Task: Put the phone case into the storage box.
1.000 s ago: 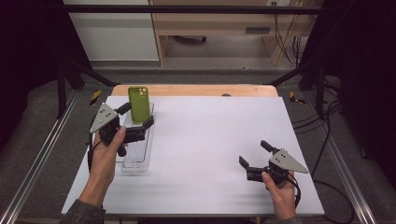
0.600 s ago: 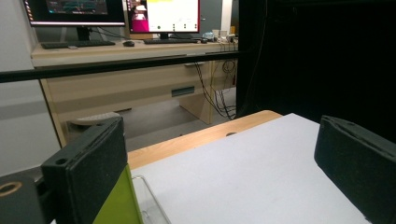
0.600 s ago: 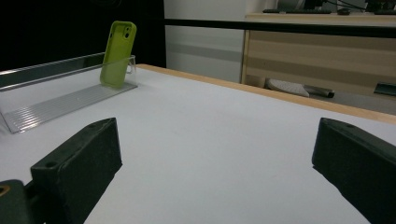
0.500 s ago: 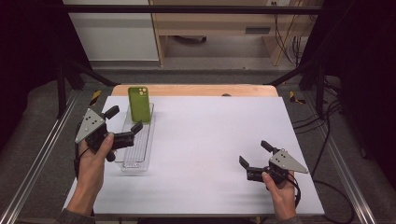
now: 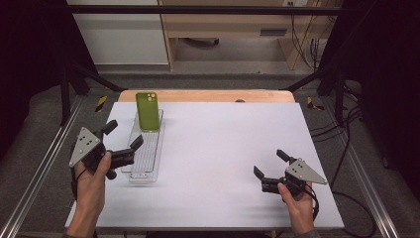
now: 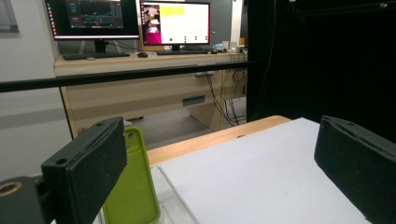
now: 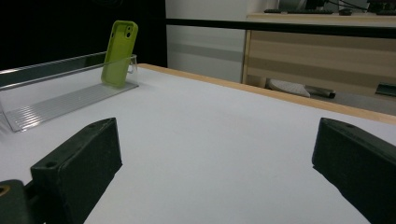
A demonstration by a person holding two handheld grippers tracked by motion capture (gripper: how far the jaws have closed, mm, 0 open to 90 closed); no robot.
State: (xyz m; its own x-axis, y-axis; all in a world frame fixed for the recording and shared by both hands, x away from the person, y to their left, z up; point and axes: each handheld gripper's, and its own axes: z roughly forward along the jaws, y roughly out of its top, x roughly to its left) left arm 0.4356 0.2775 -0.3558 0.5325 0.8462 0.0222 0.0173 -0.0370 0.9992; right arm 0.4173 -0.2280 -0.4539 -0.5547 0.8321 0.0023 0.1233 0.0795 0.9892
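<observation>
A green phone case point(image 5: 147, 111) stands upright at the far end of a clear plastic rack point(image 5: 145, 153) on the left of the white table; it also appears in the left gripper view point(image 6: 133, 186) and the right gripper view point(image 7: 119, 46). My left gripper point(image 5: 124, 135) is open with nothing in it, just left of the rack and nearer than the case. My right gripper point(image 5: 270, 162) stays open and empty low over the table's front right. The rack point(image 7: 65, 98) lies far left in the right gripper view.
The white table top point(image 5: 228, 148) has a wooden strip point(image 5: 208, 95) along its far edge. Metal frame rails point(image 5: 44, 163) run along both sides. A desk with monitors point(image 6: 173, 23) stands beyond the table.
My left gripper has let go of the green case and drawn back toward the near left, away from the rack's far end. The case stays standing in the rack. The right gripper has not moved.
</observation>
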